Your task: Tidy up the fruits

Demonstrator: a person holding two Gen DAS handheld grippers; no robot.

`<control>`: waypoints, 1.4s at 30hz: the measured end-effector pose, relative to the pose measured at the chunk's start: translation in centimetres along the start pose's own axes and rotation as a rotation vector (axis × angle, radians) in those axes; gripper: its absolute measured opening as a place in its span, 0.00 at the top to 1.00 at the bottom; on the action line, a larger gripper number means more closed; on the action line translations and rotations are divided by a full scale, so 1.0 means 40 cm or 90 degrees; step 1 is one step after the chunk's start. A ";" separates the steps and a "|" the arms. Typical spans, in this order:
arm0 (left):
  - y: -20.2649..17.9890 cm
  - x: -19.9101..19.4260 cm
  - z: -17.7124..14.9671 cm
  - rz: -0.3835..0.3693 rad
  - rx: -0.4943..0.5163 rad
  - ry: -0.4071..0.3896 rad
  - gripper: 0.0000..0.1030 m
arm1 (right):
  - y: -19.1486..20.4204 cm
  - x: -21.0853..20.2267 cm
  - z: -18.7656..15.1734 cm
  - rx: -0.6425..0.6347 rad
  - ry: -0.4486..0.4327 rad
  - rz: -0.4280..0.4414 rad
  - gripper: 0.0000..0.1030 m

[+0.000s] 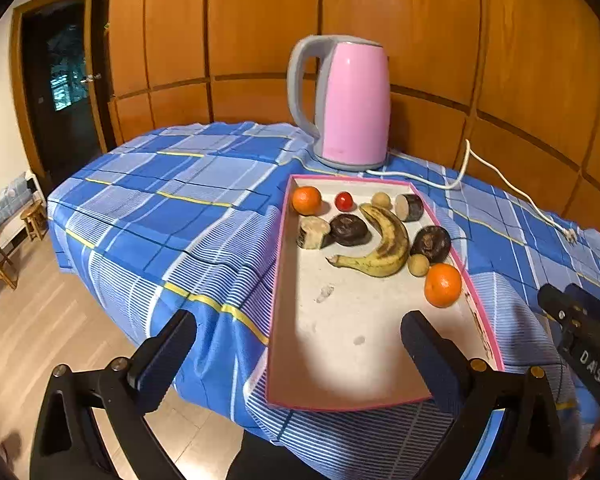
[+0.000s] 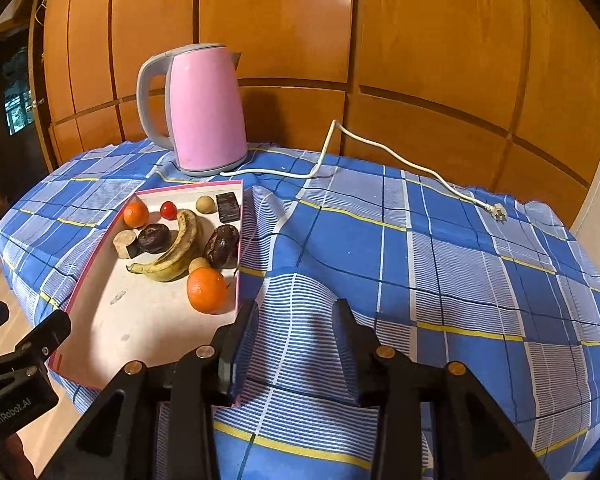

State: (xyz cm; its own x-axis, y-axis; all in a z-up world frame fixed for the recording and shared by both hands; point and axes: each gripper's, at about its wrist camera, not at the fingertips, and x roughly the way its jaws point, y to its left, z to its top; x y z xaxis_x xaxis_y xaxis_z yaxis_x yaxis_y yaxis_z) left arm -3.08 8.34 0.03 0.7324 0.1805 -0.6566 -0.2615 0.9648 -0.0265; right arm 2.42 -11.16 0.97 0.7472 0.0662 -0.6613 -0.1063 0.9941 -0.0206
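Left tool (image 1: 298,344) spread wide, empty, poised above tray (image 1: 284,280) on counter (image 1: 160,200). Right tool (image 2: 294,320) partly parted, empty, beside tray wall. Fruits, banana (image 1: 384,244) included, grouped ahead in tray's far end.

Fruits (image 1: 384,240) in tray (image 1: 284,280) on table (image 1: 160,208); kettle (image 1: 352,104) behind tray.
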 end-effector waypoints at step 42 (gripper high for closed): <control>-0.008 -0.004 0.003 -0.010 -0.003 0.003 0.00 | 0.022 0.009 -0.012 -0.018 0.002 0.017 0.63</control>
State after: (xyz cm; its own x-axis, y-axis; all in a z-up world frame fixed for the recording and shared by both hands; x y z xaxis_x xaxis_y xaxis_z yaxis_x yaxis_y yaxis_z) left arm -3.03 8.02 0.21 0.7335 0.1651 -0.6593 -0.2538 0.9664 -0.0403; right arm 2.27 -10.30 0.36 0.7412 0.0930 -0.6648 -0.1457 0.9890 -0.0241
